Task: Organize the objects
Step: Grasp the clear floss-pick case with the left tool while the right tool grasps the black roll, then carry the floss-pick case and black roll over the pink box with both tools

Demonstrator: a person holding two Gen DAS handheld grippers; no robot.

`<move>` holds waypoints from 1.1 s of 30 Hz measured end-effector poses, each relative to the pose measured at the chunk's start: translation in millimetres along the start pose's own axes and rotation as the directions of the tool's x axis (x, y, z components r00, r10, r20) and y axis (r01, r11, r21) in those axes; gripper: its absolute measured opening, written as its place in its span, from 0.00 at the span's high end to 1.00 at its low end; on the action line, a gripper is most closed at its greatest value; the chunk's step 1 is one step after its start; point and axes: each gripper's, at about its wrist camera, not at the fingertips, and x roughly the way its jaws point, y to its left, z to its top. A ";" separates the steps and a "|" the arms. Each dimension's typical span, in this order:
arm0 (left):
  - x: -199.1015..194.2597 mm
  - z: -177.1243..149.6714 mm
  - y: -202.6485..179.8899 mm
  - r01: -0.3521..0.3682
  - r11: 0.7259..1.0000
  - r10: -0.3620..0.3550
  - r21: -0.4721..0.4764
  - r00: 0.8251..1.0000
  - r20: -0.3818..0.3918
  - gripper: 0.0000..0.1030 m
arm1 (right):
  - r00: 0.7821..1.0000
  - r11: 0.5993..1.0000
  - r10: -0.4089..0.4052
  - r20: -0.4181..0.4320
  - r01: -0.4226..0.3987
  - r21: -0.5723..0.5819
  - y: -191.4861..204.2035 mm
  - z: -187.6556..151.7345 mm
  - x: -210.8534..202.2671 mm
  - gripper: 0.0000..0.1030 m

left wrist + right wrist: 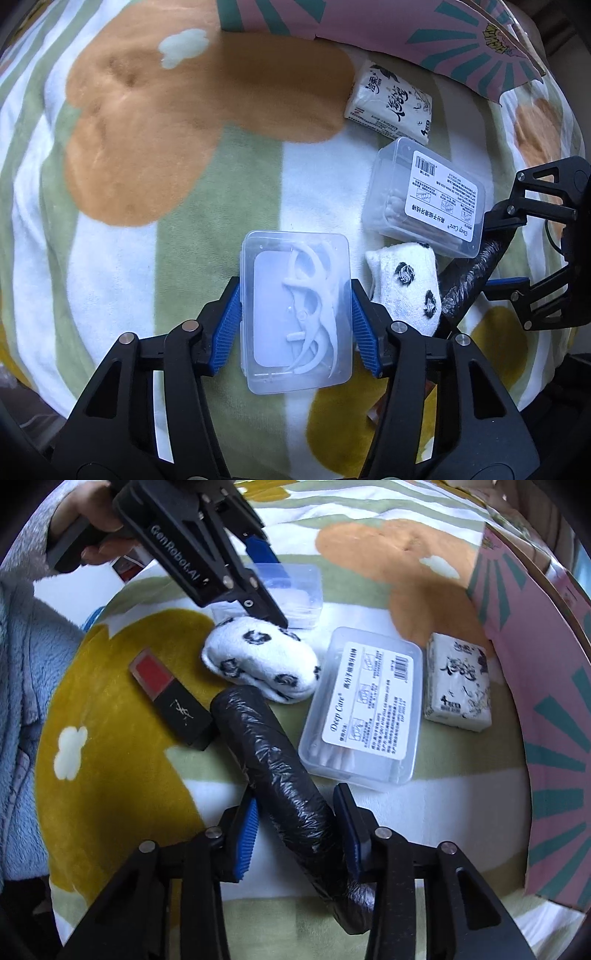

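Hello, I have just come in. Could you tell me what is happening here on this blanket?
A person is tidying small items on a striped fleece blanket, one claw in each hand. The left claw grips a clear plastic box of white floss picks by its sides. The right claw straddles a black roll of plastic bags, its fingers not clearly touching. Nearby lie a white spotted sock, a labelled clear box and a tissue packet.
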 end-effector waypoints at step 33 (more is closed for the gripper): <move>-148.7 36.5 8.3 0.049 0.997 -0.062 0.058 0.970 0.235 0.50 | 0.964 0.798 -0.251 0.081 0.159 0.581 13.0 25.0 -151.6 0.78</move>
